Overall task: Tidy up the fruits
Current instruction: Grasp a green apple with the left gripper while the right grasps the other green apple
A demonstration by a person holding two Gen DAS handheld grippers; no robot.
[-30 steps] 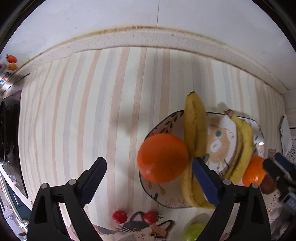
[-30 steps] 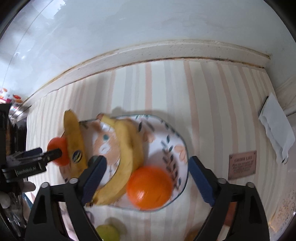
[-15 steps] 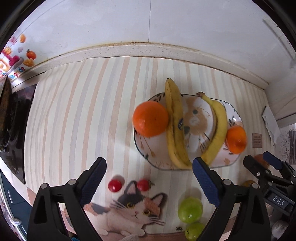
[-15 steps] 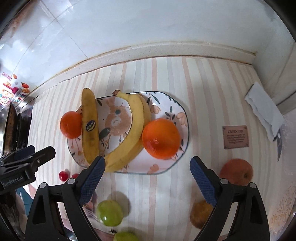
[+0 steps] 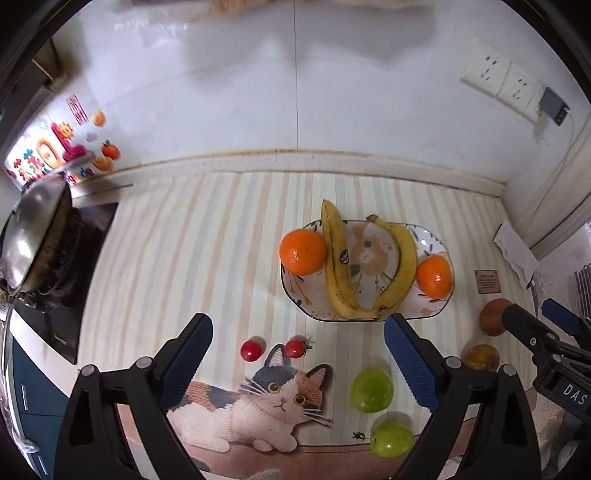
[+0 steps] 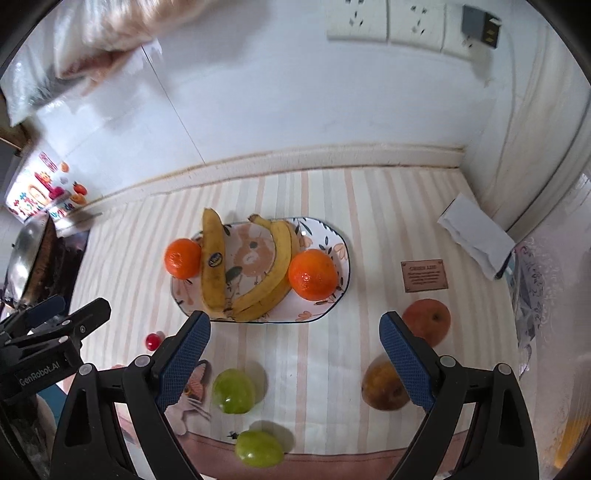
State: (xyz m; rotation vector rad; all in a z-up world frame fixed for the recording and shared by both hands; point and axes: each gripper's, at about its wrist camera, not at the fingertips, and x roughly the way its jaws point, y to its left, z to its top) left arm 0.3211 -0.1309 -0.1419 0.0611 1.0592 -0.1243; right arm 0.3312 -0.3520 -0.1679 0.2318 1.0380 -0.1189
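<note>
A patterned plate [image 5: 432, 313] [image 6: 332, 306] holds two bananas [image 5: 337, 266] [image 6: 212, 266] and two oranges [image 5: 303, 252] [image 6: 312, 274]. On the striped mat in front lie two red cherry tomatoes [image 5: 252, 350], two green apples [image 5: 371, 390] [image 6: 233, 390], a red apple [image 6: 428, 321] and a brownish pear [image 6: 384, 387]. My left gripper [image 5: 297, 360] is open and empty, high above the mat's front. My right gripper [image 6: 294, 360] is open and empty, above the green apples and the pear.
A stove with a metal wok [image 5: 29, 236] stands at the left. A folded white paper [image 6: 476, 236] lies at the right by the wall. A small brown label [image 6: 424, 275] lies right of the plate. A tiled wall with sockets [image 6: 391, 22] is behind.
Both grippers have pulled back and up from the plate. More of the mat, the loose fruit and the wall has come into view. The fruit on the plate has not moved.
</note>
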